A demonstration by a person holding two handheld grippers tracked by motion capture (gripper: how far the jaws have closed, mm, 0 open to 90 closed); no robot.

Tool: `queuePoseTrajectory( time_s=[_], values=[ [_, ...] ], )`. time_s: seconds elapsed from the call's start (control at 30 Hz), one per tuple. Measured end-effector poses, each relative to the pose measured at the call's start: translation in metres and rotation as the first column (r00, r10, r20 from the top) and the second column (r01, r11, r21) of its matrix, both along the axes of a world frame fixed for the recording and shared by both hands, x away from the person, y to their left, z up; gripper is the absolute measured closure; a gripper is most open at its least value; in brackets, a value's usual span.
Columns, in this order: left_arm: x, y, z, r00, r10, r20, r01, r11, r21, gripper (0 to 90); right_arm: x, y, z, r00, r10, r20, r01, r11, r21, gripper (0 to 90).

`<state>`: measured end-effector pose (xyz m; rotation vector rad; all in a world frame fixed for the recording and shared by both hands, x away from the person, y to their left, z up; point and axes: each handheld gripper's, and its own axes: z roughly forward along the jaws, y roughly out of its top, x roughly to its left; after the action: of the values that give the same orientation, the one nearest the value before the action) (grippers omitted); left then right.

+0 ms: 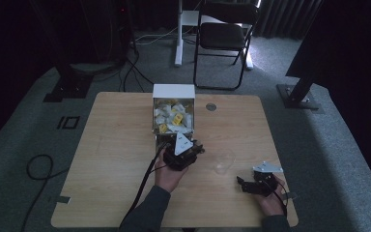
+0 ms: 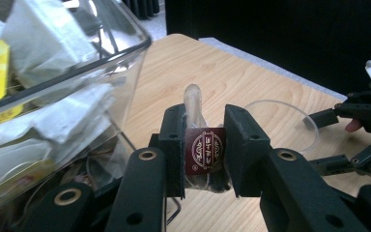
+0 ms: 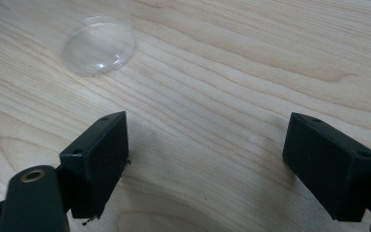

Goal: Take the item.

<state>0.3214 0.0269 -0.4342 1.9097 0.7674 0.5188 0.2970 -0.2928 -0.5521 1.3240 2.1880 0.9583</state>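
While my left gripper [image 2: 204, 145] pinches a maroon sachet [image 2: 204, 151] beside the bin [image 2: 125, 53], my right gripper [image 3: 207, 164] gapes wide near the cup [image 3: 99, 46].

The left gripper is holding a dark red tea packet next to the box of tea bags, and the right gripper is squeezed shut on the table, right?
Not quite. The right gripper is open: the right gripper view shows its jaws wide apart over bare wood. The rest holds: the left gripper is shut on the dark red tea packet beside the clear box of tea bags.
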Motion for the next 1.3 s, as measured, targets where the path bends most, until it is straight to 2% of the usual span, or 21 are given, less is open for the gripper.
queuePoseTrajectory(
  time_s=[0.2,0.37,1.3],
  values=[
    [0.001,-0.009,0.000,0.9998,-0.018,-0.004,0.018,0.9998,-0.003,71.6,0.000,0.000,0.000,1.0000,0.000,0.001,0.000,1.0000,0.000,16.3],
    [0.002,-0.016,0.000,0.9993,-0.037,0.002,0.037,0.9992,0.013,71.6,0.000,0.000,0.000,1.0000,-0.001,0.001,0.001,1.0000,0.001,16.3],
    [0.006,-0.047,0.003,0.9958,-0.091,0.002,0.091,0.9958,-0.002,71.5,0.000,0.000,0.000,1.0000,0.001,0.001,-0.001,1.0000,0.001,15.7]
  ],
)
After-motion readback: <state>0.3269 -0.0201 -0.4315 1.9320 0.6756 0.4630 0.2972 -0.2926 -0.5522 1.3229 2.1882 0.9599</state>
